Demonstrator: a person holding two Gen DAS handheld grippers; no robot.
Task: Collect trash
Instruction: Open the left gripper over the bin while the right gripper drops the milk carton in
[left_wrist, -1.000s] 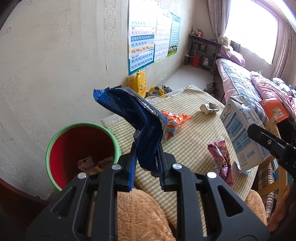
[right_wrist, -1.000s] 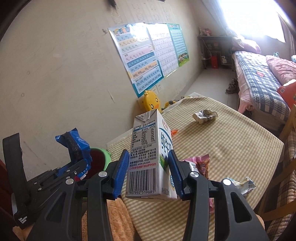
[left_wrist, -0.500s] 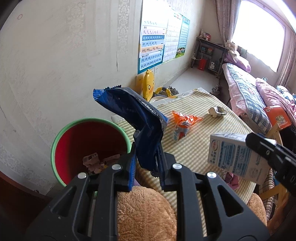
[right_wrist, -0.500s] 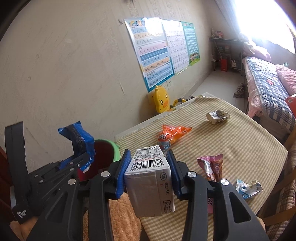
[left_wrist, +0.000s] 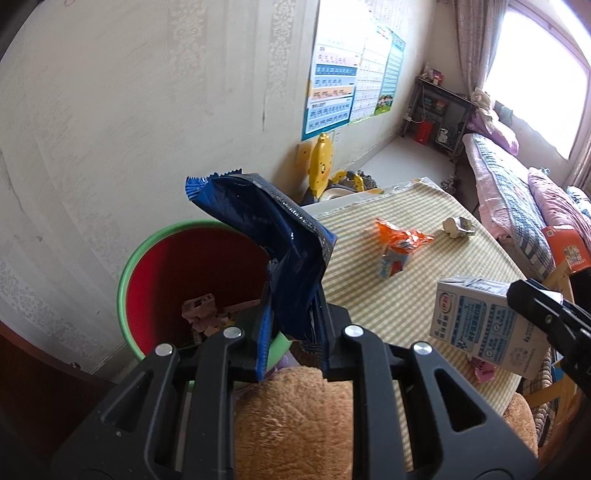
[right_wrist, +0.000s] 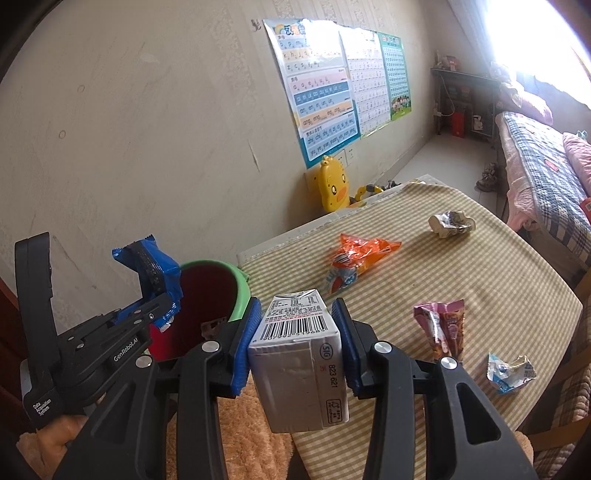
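My left gripper is shut on a crumpled blue snack wrapper and holds it at the near rim of a red bin with a green rim. The bin holds some paper scraps. My right gripper is shut on a white milk carton, tipped on its side, just right of the bin. The carton also shows in the left wrist view. On the checked table lie an orange wrapper, a pink wrapper, a crumpled white paper and a small blue-white wrapper.
A brown plush surface lies under both grippers. A yellow duck toy stands against the wall behind the table. A bed runs along the right side. The wall with posters is close behind the bin.
My right gripper has tipped the milk carton from upright onto its side and carried it left toward the bin. My left gripper has moved closer over the bin with the blue wrapper.
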